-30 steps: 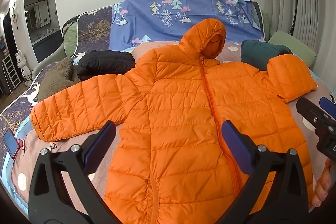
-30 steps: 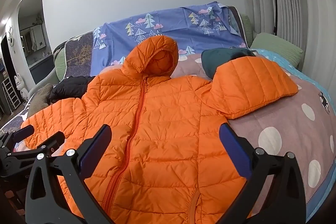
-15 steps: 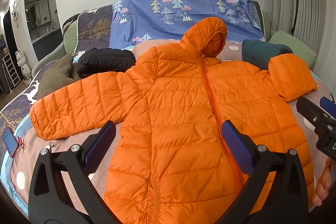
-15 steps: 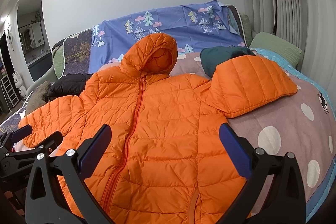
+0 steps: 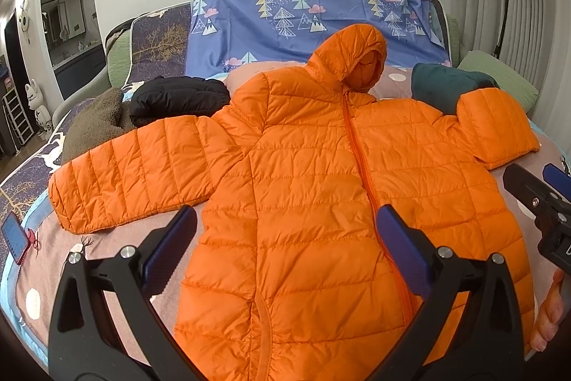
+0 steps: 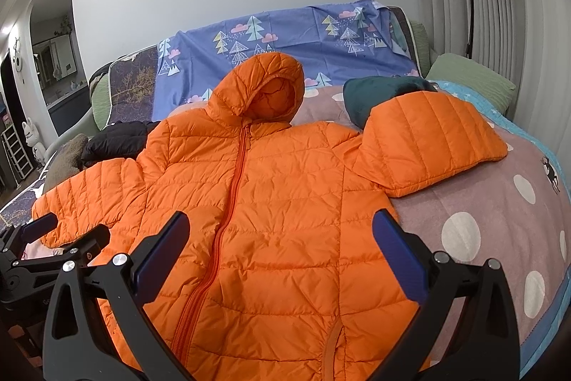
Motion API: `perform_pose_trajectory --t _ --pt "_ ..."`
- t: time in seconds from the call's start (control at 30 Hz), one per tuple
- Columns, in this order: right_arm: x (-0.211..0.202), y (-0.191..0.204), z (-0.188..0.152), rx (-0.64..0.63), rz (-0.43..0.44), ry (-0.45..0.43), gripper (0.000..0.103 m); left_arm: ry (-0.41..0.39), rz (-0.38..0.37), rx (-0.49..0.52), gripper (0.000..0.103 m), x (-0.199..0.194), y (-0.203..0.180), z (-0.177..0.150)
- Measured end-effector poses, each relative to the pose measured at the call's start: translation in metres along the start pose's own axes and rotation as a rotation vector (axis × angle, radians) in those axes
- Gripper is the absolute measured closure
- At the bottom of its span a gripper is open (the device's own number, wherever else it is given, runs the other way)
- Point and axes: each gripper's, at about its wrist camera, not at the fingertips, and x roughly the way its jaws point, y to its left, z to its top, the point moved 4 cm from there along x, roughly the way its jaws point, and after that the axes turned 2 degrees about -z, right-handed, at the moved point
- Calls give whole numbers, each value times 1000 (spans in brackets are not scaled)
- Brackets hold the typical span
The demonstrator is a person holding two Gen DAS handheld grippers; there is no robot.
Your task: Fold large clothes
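A: The orange jacket point(image 5: 303, 188) is made of quilted cloth with a light sheen, and fine creases are seen between the stitched rows.

B: The bed cover point(image 6: 474, 202) is seen as matt, soft cloth. A rough, fleecy texture is shown by the brown garment point(image 5: 94, 124).

A: The fingers point(image 6: 398, 259) are covered with matt blue pads on black plastic; shiny metal screws point(image 6: 119, 259) are noted there.

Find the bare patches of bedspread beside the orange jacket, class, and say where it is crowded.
Free: polka-dot bedspread right of the orange jacket, below its folded sleeve; a smaller strip between the outstretched sleeve and phone. Crowded: the far left, with black jacket and brown fleece.
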Motion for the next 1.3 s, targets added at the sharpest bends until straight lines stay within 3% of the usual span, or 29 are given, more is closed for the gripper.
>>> perform_pose_trajectory --t 1.3 --pt "11 7 -4 1 22 35 1 26 6 5 2 12 1 -2"
